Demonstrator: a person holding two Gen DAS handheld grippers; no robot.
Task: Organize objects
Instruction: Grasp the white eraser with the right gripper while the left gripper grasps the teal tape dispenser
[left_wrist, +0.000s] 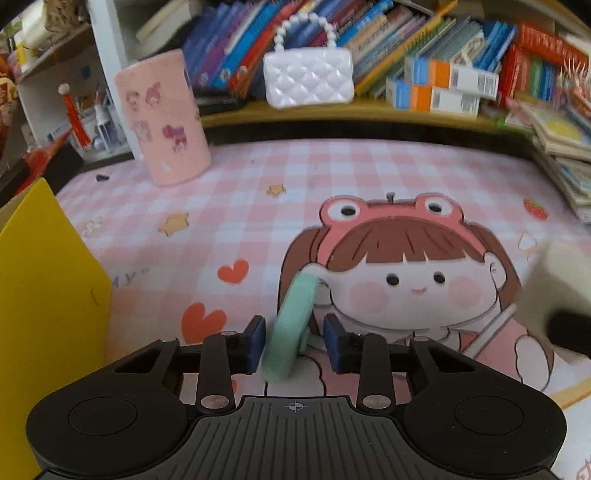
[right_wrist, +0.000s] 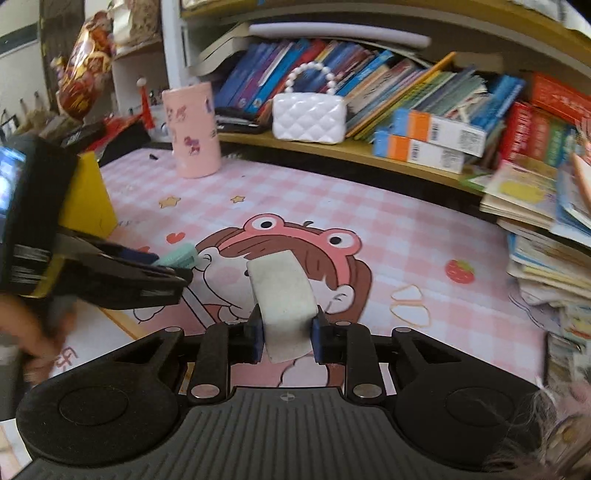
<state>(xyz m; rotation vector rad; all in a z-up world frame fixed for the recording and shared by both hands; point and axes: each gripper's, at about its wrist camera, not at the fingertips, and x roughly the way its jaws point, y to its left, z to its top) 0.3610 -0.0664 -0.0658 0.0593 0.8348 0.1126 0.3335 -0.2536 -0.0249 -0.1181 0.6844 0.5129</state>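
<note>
The right gripper (right_wrist: 287, 334) is clamped on a white, curved foam-like block (right_wrist: 282, 295), its blue pads (right_wrist: 258, 341) pressing both sides, and holds it above the pink checked desk mat printed with a cartoon girl in a frog hat (right_wrist: 369, 206). The left gripper (left_wrist: 294, 341) has a mint-green ring of soft tape (left_wrist: 291, 328) standing on edge between its fingers; the left pad touches it, while a gap shows beside the right pad, so the jaws are not clamped on it. A yellow box (left_wrist: 48, 295) stands to its left. Farther back on the mat is a pink cylindrical cup with cartoon figures (left_wrist: 162, 118); a white quilted toy handbag with a pearl handle (left_wrist: 308, 75) sits on the wooden shelf (left_wrist: 332, 112) before leaning books (left_wrist: 424, 40).
</note>
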